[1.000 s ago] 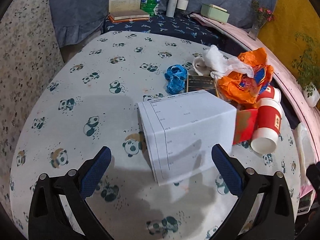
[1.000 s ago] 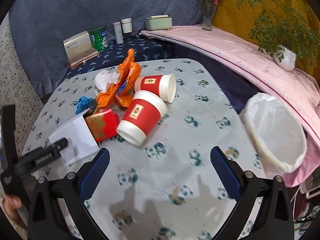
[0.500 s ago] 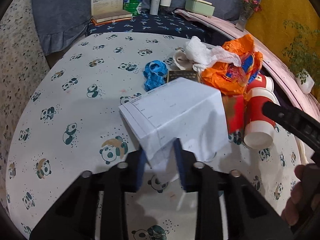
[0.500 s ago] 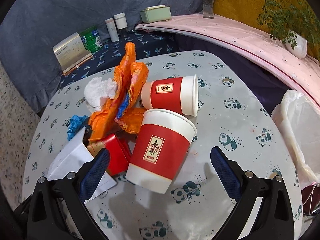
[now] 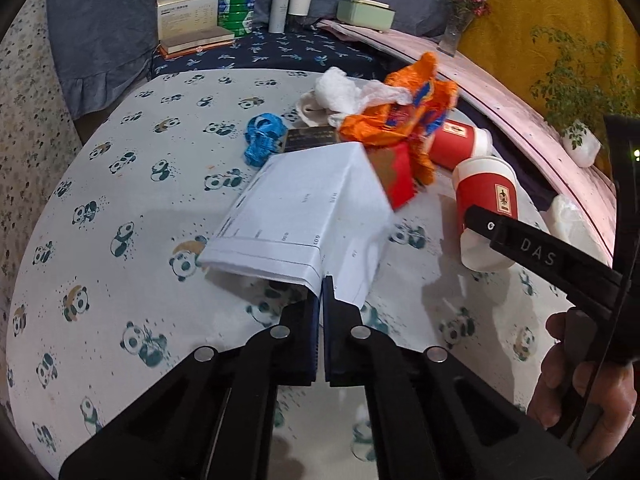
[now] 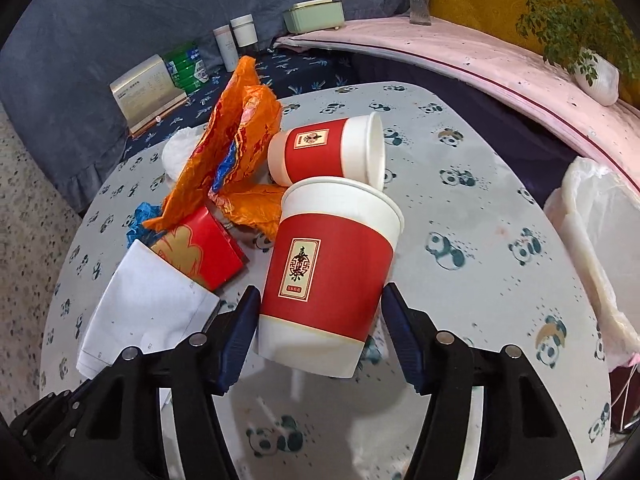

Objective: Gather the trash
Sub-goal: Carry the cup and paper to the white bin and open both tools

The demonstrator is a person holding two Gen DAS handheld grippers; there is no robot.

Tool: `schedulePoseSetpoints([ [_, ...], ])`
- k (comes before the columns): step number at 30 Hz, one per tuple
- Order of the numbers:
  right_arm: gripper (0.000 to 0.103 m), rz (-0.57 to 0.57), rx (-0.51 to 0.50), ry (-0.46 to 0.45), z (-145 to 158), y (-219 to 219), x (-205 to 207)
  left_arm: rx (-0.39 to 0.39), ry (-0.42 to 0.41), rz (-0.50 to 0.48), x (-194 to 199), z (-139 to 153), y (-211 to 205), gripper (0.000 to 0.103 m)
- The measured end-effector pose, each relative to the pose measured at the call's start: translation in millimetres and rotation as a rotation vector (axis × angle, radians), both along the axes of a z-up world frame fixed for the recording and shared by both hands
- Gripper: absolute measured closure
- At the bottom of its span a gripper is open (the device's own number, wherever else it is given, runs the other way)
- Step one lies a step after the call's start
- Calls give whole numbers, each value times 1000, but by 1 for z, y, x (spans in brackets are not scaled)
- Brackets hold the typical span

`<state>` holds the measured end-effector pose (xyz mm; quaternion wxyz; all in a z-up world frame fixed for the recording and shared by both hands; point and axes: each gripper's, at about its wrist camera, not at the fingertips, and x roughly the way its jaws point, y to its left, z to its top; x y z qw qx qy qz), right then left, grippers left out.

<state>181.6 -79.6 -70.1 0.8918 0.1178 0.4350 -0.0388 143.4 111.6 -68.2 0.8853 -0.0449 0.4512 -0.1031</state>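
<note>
My left gripper (image 5: 321, 292) is shut on the near edge of a folded white paper (image 5: 304, 216), which also shows in the right wrist view (image 6: 144, 308). My right gripper (image 6: 318, 312) is shut on a red and white paper cup (image 6: 328, 272), its fingers pressing both sides; the cup also shows in the left wrist view (image 5: 486, 200). A second red cup (image 6: 324, 152) lies on its side behind it. An orange wrapper (image 6: 228, 156), a red box (image 6: 200, 248), a white tissue (image 5: 340, 92) and blue crumpled plastic (image 5: 262, 140) lie on the panda-print table (image 5: 120, 200).
A bin lined with a white bag (image 6: 600, 240) stands at the table's right edge. A pink ledge (image 6: 480, 56) with a potted plant (image 6: 592, 68) runs behind. Boxes and bottles (image 5: 288, 8) sit at the back on a dark cloth.
My left gripper has closed fully on the white paper and lifted its near edge. My right gripper has moved in and closed onto the nearer red cup.
</note>
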Motion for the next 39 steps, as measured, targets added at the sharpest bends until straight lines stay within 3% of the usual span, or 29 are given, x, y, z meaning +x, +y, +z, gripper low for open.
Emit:
schedulePoseSetpoints([
  [18,43,-97,-70,-102,51,-67,-111,-12,-50,-217,-70,34,-95,103],
  [25,43,-178,-72,-100,50,-107,-140,-16,-85,-295,-75,45,-140,103],
  [39,43,-301,-39,-103,42,-170,-170,-41,-91,-355,-71,54,-187,103],
])
